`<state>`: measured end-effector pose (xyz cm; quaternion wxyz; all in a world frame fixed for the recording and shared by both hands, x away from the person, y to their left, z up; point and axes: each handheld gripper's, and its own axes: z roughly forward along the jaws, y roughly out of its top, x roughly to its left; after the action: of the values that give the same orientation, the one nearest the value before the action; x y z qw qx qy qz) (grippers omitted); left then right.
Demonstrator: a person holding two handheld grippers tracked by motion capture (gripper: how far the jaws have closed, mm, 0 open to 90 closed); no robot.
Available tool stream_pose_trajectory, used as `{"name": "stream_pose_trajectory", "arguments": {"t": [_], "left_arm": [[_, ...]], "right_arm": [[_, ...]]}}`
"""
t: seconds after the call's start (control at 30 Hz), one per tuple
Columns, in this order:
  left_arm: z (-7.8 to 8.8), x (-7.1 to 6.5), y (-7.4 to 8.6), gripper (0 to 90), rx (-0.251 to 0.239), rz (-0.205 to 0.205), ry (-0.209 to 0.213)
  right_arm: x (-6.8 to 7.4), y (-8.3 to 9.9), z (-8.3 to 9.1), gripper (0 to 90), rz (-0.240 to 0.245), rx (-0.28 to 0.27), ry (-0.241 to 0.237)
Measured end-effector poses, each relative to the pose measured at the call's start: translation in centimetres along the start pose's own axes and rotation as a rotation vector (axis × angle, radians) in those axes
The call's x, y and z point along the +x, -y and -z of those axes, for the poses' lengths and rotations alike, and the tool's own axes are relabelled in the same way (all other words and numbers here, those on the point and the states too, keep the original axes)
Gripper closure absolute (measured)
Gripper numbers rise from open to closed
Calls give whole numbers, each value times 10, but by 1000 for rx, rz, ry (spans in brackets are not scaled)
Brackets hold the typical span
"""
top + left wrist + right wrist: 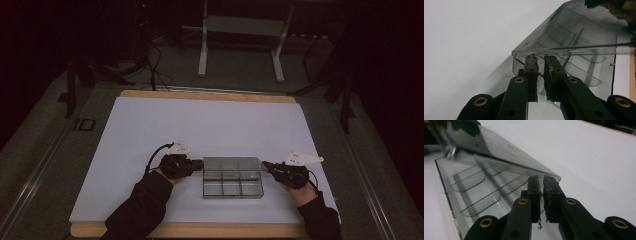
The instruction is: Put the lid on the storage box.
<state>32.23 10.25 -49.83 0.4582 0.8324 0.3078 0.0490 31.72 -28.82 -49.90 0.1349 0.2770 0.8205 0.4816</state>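
Nearest the table's front edge, two dark sleeves come in, each hand carrying a gripper aimed inward at the same thing. The left gripper (196, 164) sits at the left end of a clear, smoke-tinted box (232, 184), and the right gripper (265, 165) at its right end. The box lies on the white sheet (200, 125), a little toward the front and about midway across, its long axis running left to right along the table's front edge. Thin walls split its inside into rows of small compartments. Its lid (231, 163) is hinged along the far long side and stands partly raised, tilting up over the tray. In the left gripper view, the jaws of the left gripper (541, 65) are clenched with hardly a gap, tips tucked just under the lid's edge (564, 48) at the corner; whether they pinch the plastic I can't tell. The right gripper (540, 185) looks the same in its own view, jaws drawn together, tips up against the lid's corner (554, 177). Farther back, the sheet is bare to the wooden table edge (207, 95).
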Motion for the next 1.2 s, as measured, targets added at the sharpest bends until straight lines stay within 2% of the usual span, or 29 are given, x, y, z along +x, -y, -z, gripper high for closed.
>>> {"name": "stream_pose_trajectory", "arguments": {"t": [0.47,0.87,1.03,1.1,1.2], "left_arm": [[-7,-3,8,844,45,-14,12],[-8,-1,14,843,46,1,13],[-9,4,20,837,58,24,17],[-9,5,22,814,55,39,17],[-9,8,24,798,48,48,18]], "right_arm": [[0,11,-5,841,-10,43,-21],[-1,16,-8,843,-20,56,-18],[-4,20,-10,843,-24,70,-13],[-6,23,-10,841,-48,60,-24],[-7,22,-10,835,-42,62,-18]]}}
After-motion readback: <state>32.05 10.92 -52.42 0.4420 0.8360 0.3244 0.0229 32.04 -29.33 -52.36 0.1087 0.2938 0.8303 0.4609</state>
